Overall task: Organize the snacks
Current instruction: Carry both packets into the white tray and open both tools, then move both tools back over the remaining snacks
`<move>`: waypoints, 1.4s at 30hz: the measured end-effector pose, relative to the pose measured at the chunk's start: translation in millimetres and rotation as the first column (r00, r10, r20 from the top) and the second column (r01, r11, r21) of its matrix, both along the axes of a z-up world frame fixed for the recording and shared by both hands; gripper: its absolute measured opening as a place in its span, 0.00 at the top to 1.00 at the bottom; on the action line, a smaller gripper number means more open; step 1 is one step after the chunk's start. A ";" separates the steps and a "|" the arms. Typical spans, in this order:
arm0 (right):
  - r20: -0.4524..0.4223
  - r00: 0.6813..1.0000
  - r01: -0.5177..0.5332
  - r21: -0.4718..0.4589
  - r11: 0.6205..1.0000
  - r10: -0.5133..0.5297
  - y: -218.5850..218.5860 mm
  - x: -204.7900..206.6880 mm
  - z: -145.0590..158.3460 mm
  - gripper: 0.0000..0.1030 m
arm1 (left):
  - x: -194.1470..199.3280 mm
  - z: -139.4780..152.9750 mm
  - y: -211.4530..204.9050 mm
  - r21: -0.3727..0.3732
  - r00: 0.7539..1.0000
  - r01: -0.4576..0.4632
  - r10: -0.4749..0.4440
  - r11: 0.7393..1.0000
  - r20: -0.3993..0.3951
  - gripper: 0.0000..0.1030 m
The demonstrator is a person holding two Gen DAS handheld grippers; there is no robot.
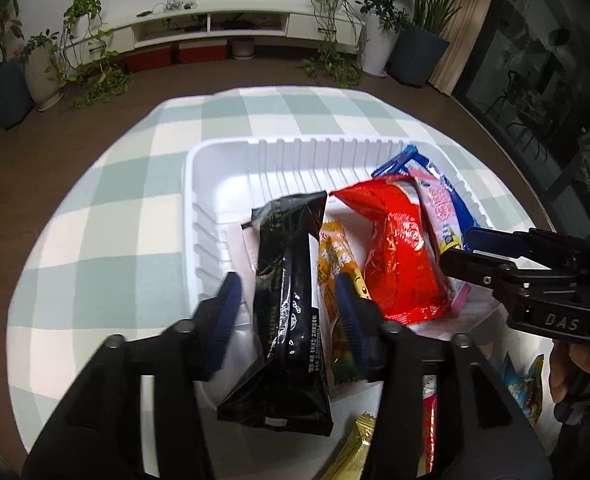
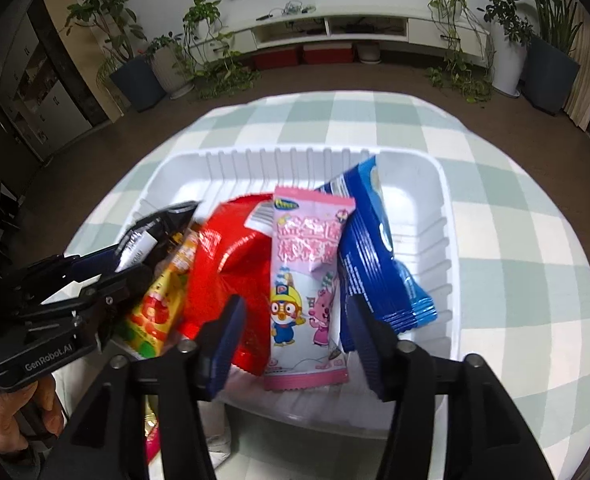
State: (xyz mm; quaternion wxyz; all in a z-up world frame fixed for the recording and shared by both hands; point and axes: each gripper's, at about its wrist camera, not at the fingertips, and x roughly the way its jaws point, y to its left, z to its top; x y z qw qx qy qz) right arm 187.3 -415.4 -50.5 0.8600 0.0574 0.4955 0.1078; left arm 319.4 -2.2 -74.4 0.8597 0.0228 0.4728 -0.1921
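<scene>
A white ribbed tray [image 1: 215, 148] [image 2: 447, 200] on the checked table holds several snack packets standing side by side. A black packet [image 1: 287, 280] [image 2: 155, 224] lies between the fingers of my left gripper [image 1: 289, 304] [image 2: 135, 266], which is open, its pads apart from the packet. Beside it are a yellow packet [image 1: 335, 256] [image 2: 163, 304] and a red packet [image 1: 399, 248] [image 2: 231, 260]. A pink cartoon packet [image 2: 307, 280] [image 1: 439, 208] stands between the pads of my right gripper [image 2: 295, 316] [image 1: 465, 252], also open and not pressing it. A blue packet [image 2: 371, 248] [image 1: 447, 184] leans at the tray's right.
Loose snacks lie on the cloth near the tray's front: a gold packet [image 1: 355, 452], a red-pink one [image 1: 429, 420], and blue and yellow ones [image 1: 523, 388]. A person's hand [image 2: 7, 412] holds each gripper. Potted plants and a white cabinet [image 1: 215, 28] stand beyond the table.
</scene>
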 end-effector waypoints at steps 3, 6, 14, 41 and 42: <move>0.023 1.000 0.020 0.012 1.000 -0.021 -4.0 -3.8 11.3 0.33 | -5.6 9.5 1.5 0.007 1.000 -0.005 0.004 1.000 0.022 0.42; 0.042 0.999 0.032 0.032 0.999 -0.033 -8.9 -10.6 21.7 0.26 | -16.2 21.4 4.8 0.008 0.999 -0.008 0.007 1.000 0.048 0.32; 0.103 0.992 0.049 0.160 0.986 -0.067 -32.1 -55.5 51.2 0.16 | -67.1 51.8 23.4 0.003 0.991 0.003 -0.004 1.000 0.134 0.00; 0.160 0.984 0.043 0.236 0.971 -0.083 -44.5 -251.1 20.1 0.12 | -226.4 30.3 8.0 0.050 0.971 0.222 -0.226 0.974 0.085 0.00; 0.164 0.983 0.043 0.229 0.973 -0.082 -43.7 -252.1 20.5 0.13 | -224.7 31.5 2.6 0.050 0.969 0.231 -0.235 0.972 0.083 0.01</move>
